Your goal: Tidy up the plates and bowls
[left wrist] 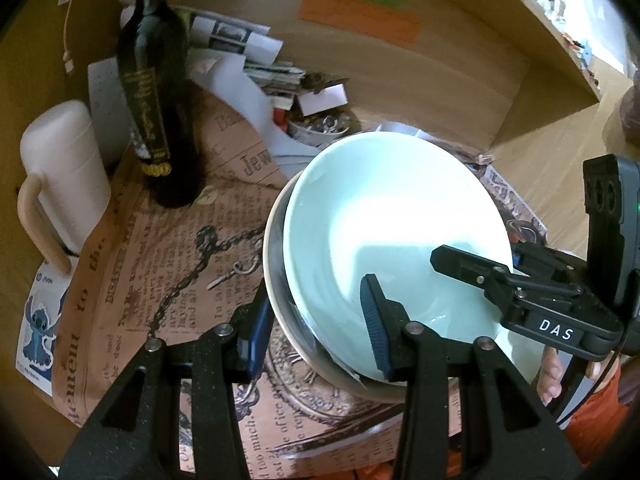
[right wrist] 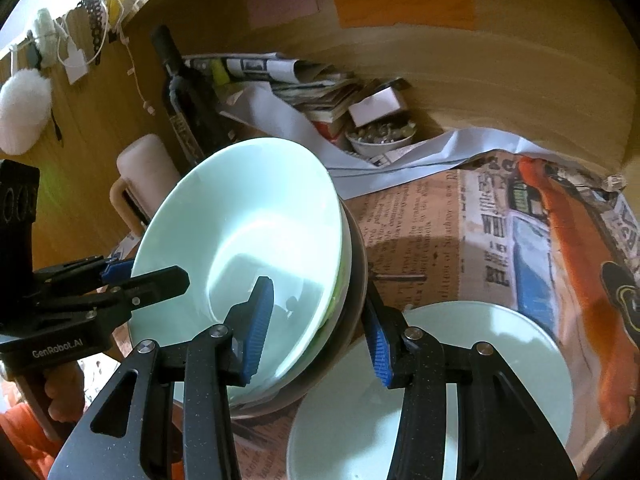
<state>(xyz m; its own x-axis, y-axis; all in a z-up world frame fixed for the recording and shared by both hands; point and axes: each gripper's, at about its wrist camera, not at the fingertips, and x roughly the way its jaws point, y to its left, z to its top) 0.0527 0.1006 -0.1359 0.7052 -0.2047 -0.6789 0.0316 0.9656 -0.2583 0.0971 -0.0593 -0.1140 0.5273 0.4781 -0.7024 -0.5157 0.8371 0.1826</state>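
Note:
A pale green bowl (left wrist: 384, 216) (right wrist: 248, 236) sits tilted inside a grey-rimmed outer bowl (left wrist: 280, 304) (right wrist: 356, 280) on the newspaper-covered table. My left gripper (left wrist: 316, 320) is open and straddles the stack's near left rim, one pad inside, one outside. My right gripper (right wrist: 320, 332) is open and straddles the opposite rim the same way. Each gripper shows in the other's view, the right one (left wrist: 472, 268) and the left one (right wrist: 160, 280). A pale green plate (right wrist: 460, 380) lies flat below the right gripper.
A dark wine bottle (left wrist: 156, 92) and a white mug (left wrist: 64, 172) stand at the left. Stacked papers and a small dish of trinkets (left wrist: 320, 124) lie at the back against a wooden wall (left wrist: 400, 60).

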